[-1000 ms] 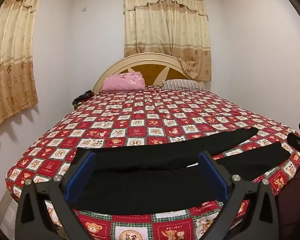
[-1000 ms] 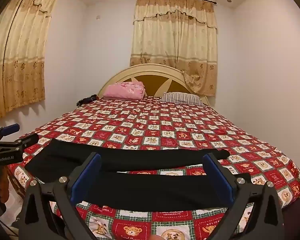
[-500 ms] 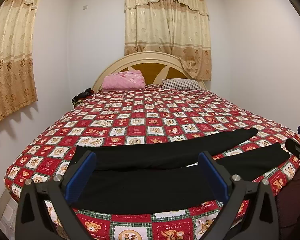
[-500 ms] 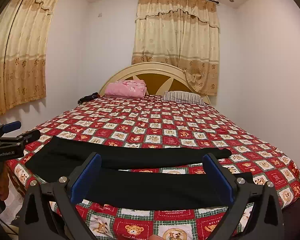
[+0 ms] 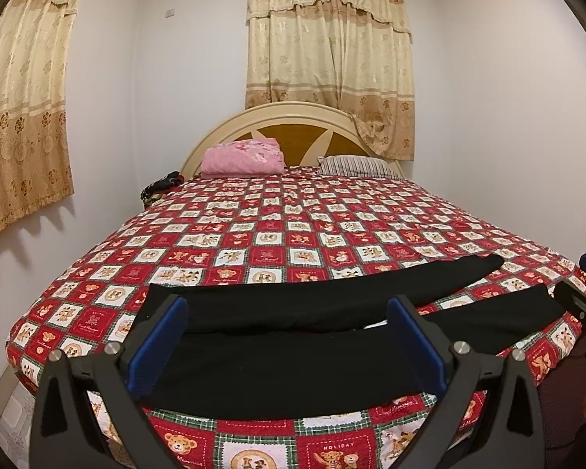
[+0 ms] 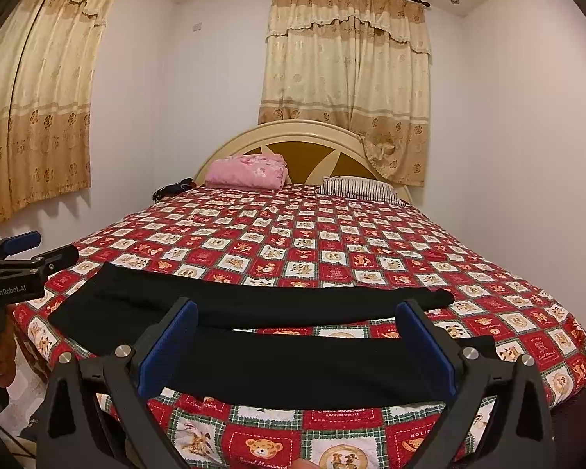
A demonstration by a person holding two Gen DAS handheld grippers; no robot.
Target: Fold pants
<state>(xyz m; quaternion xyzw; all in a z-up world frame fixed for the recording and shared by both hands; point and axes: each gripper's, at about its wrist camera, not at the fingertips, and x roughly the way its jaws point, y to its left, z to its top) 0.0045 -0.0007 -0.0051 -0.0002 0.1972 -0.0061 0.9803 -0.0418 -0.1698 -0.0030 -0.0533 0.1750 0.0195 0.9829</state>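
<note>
The black pants [image 5: 293,336] lie spread flat across the foot of the bed [image 5: 277,234], waist toward the left side and both legs running to the right, parted in a narrow V so a strip of bedspread shows between them. The nearer leg runs close along the foot edge of the bed; the farther leg ends short of the right edge. Beyond the pants the whole middle of the bed is bare bedspread up to the pillows, a wide flat stretch.

The left claw [image 5: 287,348] hangs open above the waist end, its blue-padded fingers [image 5: 158,342] wide apart and holding nothing. The right claw [image 6: 297,348] is likewise open and empty over the leg end.

The pants are matte, soft cloth with hardly a wrinkle. The bedspread [image 6: 332,250] is a quilted patchwork of red and white squares with teddy bears, edged in green plaid. A folded pink blanket [image 5: 243,156] and a striped pillow [image 5: 353,166] rest against the arched cream and brown headboard [image 5: 293,129]. Beige patterned curtains [image 5: 328,62] hang behind it and on the left wall.
</note>
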